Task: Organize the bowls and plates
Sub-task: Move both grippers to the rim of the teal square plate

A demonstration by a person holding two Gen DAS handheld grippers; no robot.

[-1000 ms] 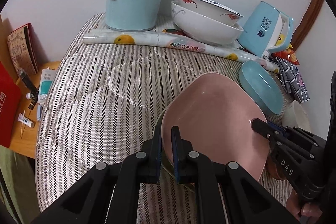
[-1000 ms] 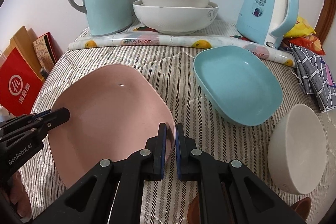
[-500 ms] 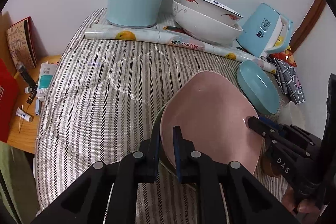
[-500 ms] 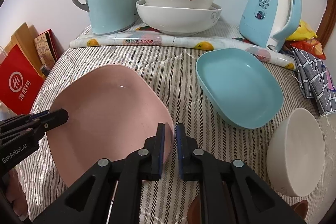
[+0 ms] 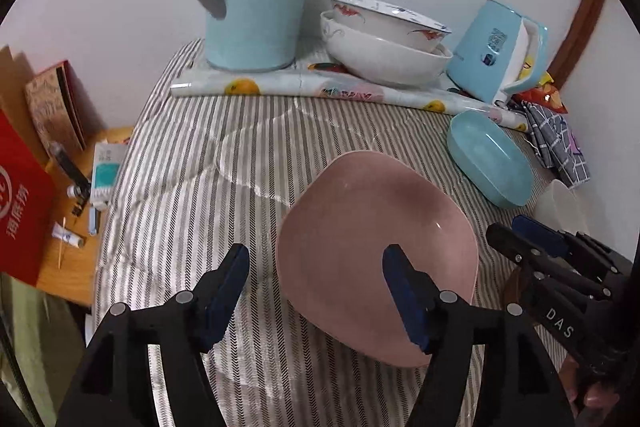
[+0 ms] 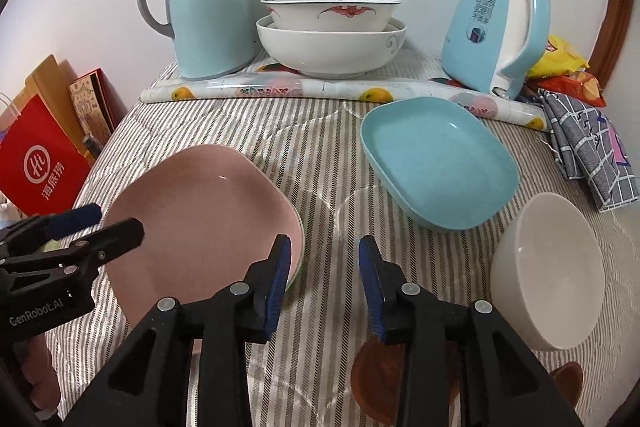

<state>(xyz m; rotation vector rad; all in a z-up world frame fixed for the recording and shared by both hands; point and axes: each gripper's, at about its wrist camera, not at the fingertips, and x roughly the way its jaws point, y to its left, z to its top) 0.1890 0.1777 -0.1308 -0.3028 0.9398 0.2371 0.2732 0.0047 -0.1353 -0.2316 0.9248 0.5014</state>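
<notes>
- Now that both sets of jaws have just been opening, the pink plate (image 5: 376, 263) lies free on the striped cloth (image 5: 208, 163), near the front and left of centre, with nothing pinching its rim.
- The left gripper (image 5: 316, 291) stands wide apart, one finger on the cloth side and the other over the plate's bowl, so the left rim sits between the pads without being pressed.
- The right gripper (image 6: 322, 279) is parted less widely; its left finger is just beside the plate's right edge, and only cloth shows in the gap.
- Holding opposite rims suits a broad, shallow dish, and letting go here reads as a set-down, judged from how flat it lies.
- Only the right wrist view shows the teal dish (image 6: 440, 163) whole and the white bowl (image 6: 548, 271) tipped on its side at the near right, both well apart from the plate and, I judge, still to be sorted.
- Only the left wrist view shows the low wooden table (image 5: 76, 267) off the left side, with small tubes and a box on it.
- Both views show the nested white bowls (image 6: 332, 27) at the far wall between the jug (image 6: 204, 7) and the kettle (image 6: 496, 27).
</notes>
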